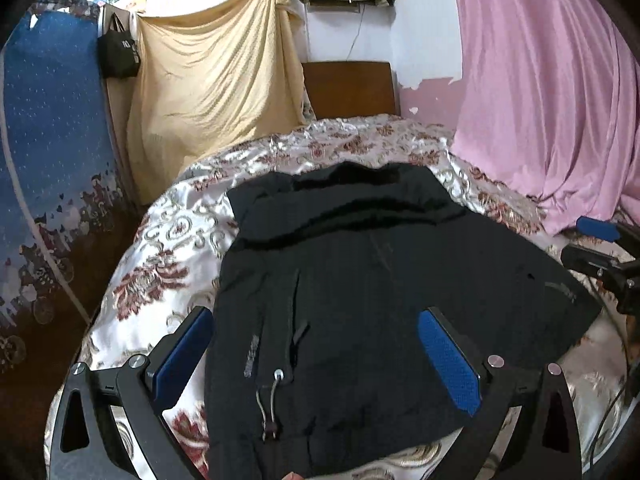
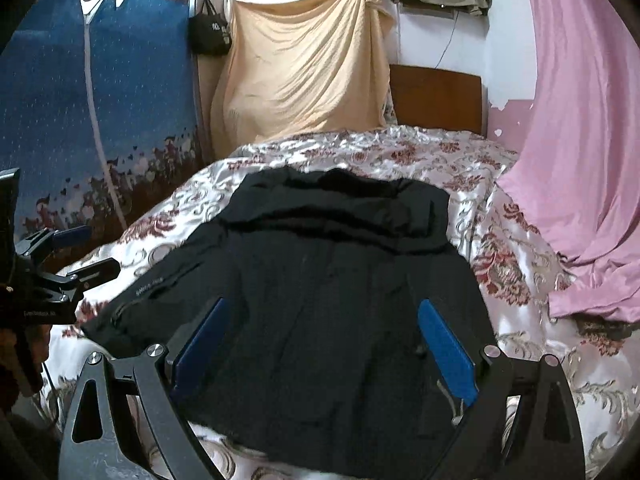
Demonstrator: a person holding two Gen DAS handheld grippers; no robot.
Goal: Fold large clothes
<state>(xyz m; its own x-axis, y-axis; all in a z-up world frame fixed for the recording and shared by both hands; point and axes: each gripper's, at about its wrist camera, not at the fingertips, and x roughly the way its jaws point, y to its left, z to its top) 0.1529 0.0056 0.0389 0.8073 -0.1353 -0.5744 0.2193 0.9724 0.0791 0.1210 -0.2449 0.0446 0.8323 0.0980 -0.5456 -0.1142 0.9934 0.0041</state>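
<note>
A large black jacket lies spread on the floral bedspread; it also shows in the right wrist view. Its top end is folded over at the far side. A drawcord with a toggle lies at its near hem. My left gripper is open above the jacket's near left part, with blue pads wide apart and empty. My right gripper is open above the jacket's near right part, also empty. Each gripper shows at the edge of the other's view, the right one and the left one.
The bed's wooden headboard stands at the far end. A pink cloth hangs on the right and drapes onto the bed. A yellow cloth and a blue patterned wardrobe cover stand to the left. A black bag hangs there.
</note>
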